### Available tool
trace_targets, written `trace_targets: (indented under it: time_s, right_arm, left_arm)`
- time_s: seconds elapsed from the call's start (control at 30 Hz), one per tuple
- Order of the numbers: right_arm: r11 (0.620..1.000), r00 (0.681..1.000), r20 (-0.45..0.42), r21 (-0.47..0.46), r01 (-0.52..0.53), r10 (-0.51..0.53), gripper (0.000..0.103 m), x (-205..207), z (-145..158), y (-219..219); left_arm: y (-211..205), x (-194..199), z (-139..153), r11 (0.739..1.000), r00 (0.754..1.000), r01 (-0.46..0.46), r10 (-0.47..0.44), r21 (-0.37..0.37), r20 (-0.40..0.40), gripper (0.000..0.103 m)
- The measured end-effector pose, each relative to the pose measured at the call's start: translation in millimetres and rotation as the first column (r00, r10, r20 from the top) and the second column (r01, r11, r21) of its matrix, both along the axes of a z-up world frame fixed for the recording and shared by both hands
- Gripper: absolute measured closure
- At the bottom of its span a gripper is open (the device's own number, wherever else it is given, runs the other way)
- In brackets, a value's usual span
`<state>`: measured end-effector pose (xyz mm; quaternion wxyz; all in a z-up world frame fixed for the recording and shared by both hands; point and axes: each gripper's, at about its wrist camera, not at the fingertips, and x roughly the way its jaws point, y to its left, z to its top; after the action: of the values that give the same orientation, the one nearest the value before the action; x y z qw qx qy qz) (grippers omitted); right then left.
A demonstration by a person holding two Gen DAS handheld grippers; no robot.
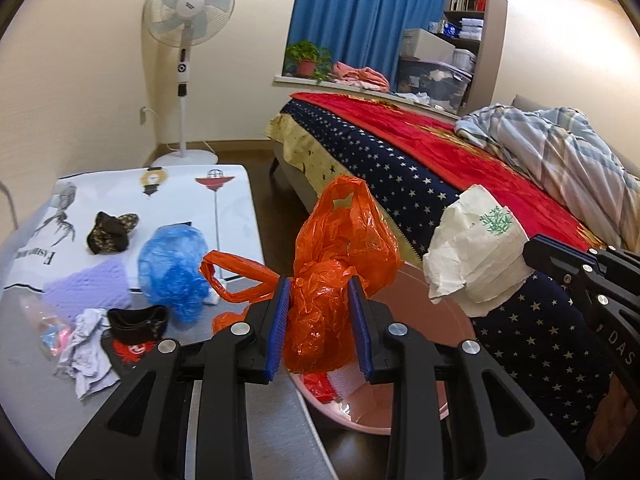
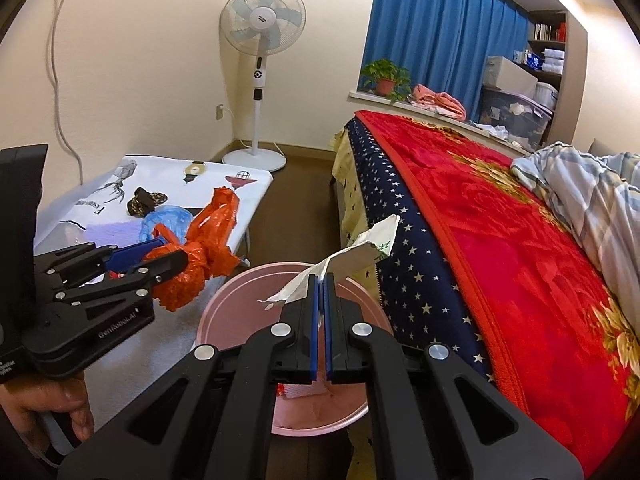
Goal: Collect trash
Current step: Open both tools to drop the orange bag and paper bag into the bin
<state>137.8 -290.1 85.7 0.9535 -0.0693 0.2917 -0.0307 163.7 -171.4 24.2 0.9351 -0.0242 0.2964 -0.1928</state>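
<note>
While poised above pink basin (image 2: pixel 224 300), noted left gripper (image 1: pixel 320 320) clamped on orange plastic bag (image 1: pixel 340 256) and right gripper (image 2: pixel 320 320) pinching crumpled paper wrapper (image 2: pixel 352 256); judged loose bag likely to drift outside rim.

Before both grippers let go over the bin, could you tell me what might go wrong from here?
1. The orange plastic bag billows well beyond the left gripper; its loose handle loop could catch on release.
2. The white paper wrapper in the right gripper sits near the pink bin's far rim, so it may fall outside by the bed.
</note>
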Motion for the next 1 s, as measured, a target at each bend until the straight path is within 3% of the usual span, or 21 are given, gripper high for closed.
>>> trace_targets:
  time_s: [0.63,0.73,0.77,0.8,0.9,1.0]
  right_arm:
    - [1.000,0.999,-0.029,-0.005,0.025,-0.025,0.101,6,-11,-10]
    - [0.999,0.999,-0.034,-0.008,0.036,-0.036,0.099,7,-12,-11]
    - [0.999,0.999,-0.031,-0.015,0.044,-0.045,0.099,7,-12,-11]
    - [0.998,0.998,-0.028,-0.024,0.053,-0.054,0.094,7,-12,-11]
    - [0.997,0.997,-0.023,-0.029,0.069,-0.070,0.065,6,-12,-12]
    - [0.996,0.997,-0.016,-0.028,0.081,-0.082,0.064,6,-12,-15]
  left_arm:
    - [-20,17,-17,0.999,0.998,0.049,-0.050,-0.013,-0.048,0.074]
    - [-21,21,-20,0.998,0.995,0.061,-0.063,-0.029,-0.074,0.068]
    - [-21,22,-21,0.998,0.994,0.062,-0.064,-0.030,-0.085,0.059]
    - [-22,23,-23,0.998,0.994,0.059,-0.061,-0.026,-0.095,0.051]
    - [-23,21,-25,0.998,0.993,0.065,-0.067,-0.023,-0.097,0.051]
    - [-21,17,-22,0.997,0.994,0.067,-0.069,-0.023,-0.085,0.051]
